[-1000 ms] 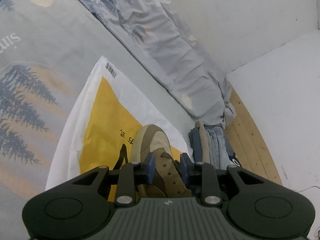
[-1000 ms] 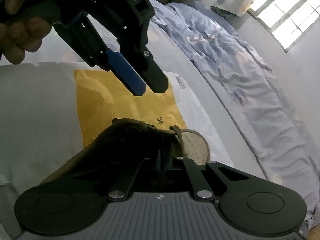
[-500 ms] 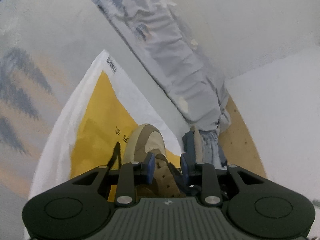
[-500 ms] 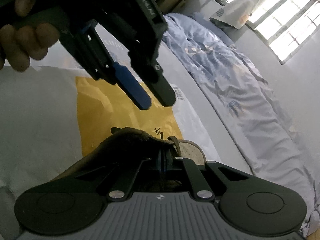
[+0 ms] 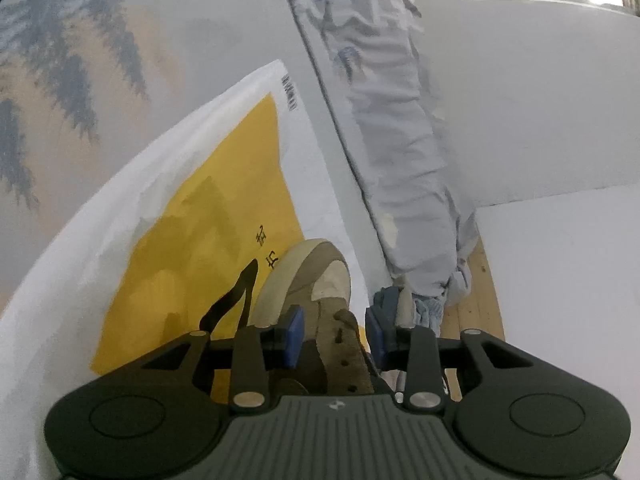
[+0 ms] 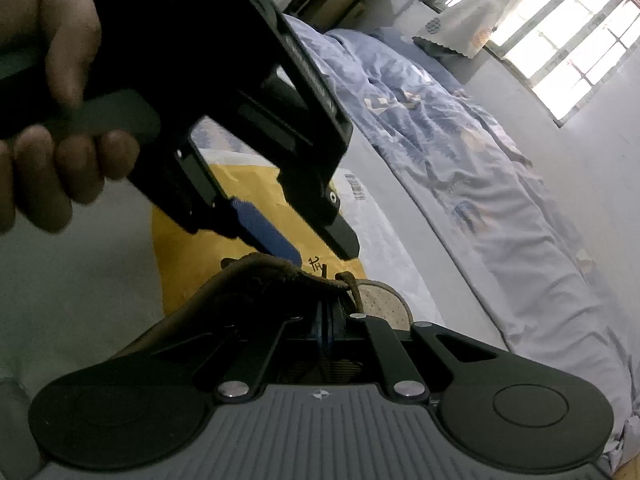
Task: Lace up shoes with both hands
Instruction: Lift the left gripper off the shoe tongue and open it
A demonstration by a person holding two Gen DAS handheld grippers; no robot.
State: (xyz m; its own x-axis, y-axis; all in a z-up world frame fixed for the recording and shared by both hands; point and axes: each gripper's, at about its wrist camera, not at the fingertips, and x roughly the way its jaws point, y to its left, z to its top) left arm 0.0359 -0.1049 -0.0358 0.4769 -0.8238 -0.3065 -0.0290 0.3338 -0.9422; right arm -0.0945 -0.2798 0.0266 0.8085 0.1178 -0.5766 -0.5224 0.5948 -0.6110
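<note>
Brown suede covers the one shoe [image 5: 320, 300] in view, with a cream toe cap and sole; it lies on a single white bag [image 5: 192, 184] with a yellow panel, spread over the bed [image 5: 100, 80]. One rumpled blue-patterned quilt [image 6: 460, 148] runs along the bed's far side. Two tongs are at work. The left tongs [image 5: 333, 330] hang over the shoe's eyelet flap, the blue pads spreading apart, the flap between them but untouched on either side. One hand [image 6: 52, 120] grips their handle in the right wrist view. The right tongs [image 6: 328, 326] are pressed together low at the shoe's opening, beside a brown lace [image 6: 354, 290]; whether they pinch it I cannot tell. One window [image 6: 560, 36] lights the room.
</note>
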